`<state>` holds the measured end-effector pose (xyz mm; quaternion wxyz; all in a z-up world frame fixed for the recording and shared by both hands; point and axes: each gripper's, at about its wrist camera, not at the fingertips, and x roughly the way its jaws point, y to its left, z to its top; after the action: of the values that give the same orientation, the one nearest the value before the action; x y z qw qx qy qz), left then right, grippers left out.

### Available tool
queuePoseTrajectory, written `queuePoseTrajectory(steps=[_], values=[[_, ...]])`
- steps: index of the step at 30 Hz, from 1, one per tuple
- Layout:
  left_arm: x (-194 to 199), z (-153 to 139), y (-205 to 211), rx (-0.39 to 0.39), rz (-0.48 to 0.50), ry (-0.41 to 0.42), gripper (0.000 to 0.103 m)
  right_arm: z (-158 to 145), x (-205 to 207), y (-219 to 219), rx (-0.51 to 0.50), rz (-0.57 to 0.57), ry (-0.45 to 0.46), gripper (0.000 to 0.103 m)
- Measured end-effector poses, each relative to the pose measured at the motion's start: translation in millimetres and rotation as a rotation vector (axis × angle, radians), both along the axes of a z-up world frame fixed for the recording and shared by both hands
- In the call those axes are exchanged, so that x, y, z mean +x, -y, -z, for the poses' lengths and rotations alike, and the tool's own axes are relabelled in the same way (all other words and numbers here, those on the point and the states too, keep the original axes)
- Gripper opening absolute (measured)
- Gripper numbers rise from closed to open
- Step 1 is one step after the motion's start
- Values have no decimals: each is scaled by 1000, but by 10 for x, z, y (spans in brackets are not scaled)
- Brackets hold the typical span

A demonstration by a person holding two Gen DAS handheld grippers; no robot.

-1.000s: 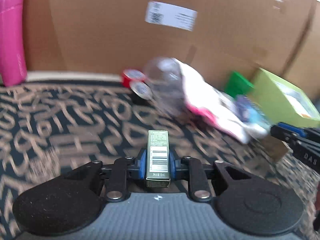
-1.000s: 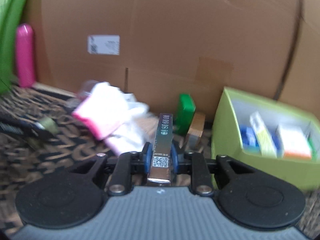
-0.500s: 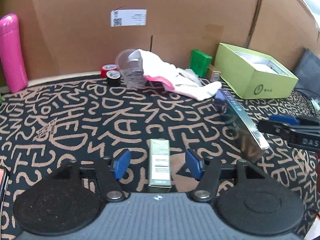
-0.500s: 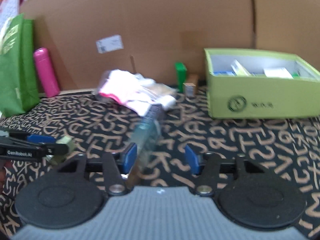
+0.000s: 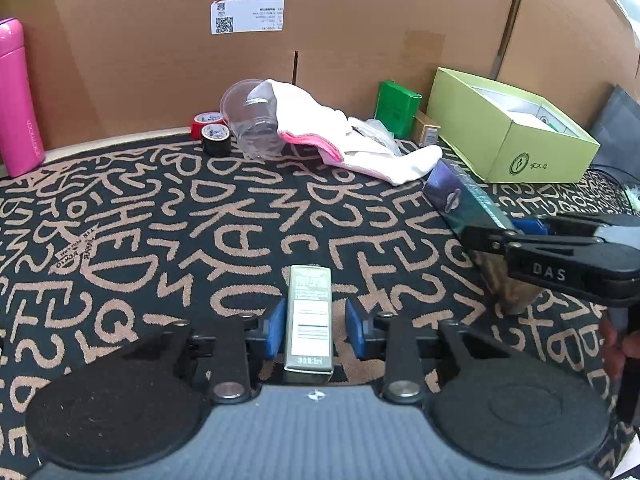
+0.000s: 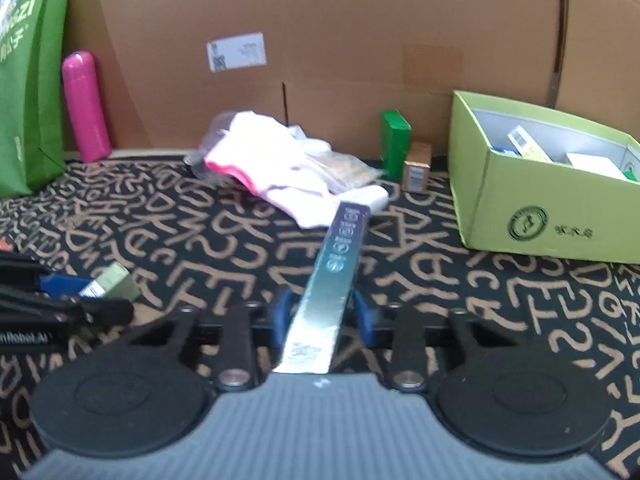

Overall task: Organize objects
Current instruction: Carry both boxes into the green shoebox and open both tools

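Two small cartons are in play, one between each pair of jaws, and both lie on the letter-patterned mat (image 5: 168, 216) well short of the lime-green box (image 6: 532, 204) where such things seem to belong. The short olive carton (image 5: 310, 316), with a white barcode label on its upper face, sits in the left gripper (image 5: 314, 330); a gap shows on either side of it, so the closing jaws are not yet pressing it. The long silvery carton (image 6: 332, 288), its narrow face printed with round icons, runs forward from the right gripper (image 6: 322, 318) toward the near-left corner of the lime-green box; those jaws are closing too, with the pads just beside its sides, and blur hides whether they touch. My worry is the long carton: caught near its rear end, it would probably droop or swing at the tip and could catch the box wall on the way in. The short carton could be pinched askew if the jaws meet it off-centre. Left of the lime-green box stand a dark green carton (image 6: 396, 148) and a small brown carton (image 6: 416, 168), then a white-and-pink cloth (image 6: 280, 160) over a clear cup (image 5: 252, 120), and any wide swing could brush these.
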<state>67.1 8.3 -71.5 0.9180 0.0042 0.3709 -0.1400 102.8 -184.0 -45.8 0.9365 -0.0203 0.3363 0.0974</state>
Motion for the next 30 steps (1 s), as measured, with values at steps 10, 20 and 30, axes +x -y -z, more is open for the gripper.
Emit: queuePoseTrajectory(steps=[10, 20, 30], values=[[27, -51, 132, 38, 56, 17, 23, 13, 11, 70, 31, -38, -26, 21], [135, -656, 750, -46, 186, 124, 23, -471, -249, 573, 94, -4, 104, 21], [757, -1138, 1912, -123, 287, 146, 23, -987, 28, 1568, -24, 184, 208, 21]])
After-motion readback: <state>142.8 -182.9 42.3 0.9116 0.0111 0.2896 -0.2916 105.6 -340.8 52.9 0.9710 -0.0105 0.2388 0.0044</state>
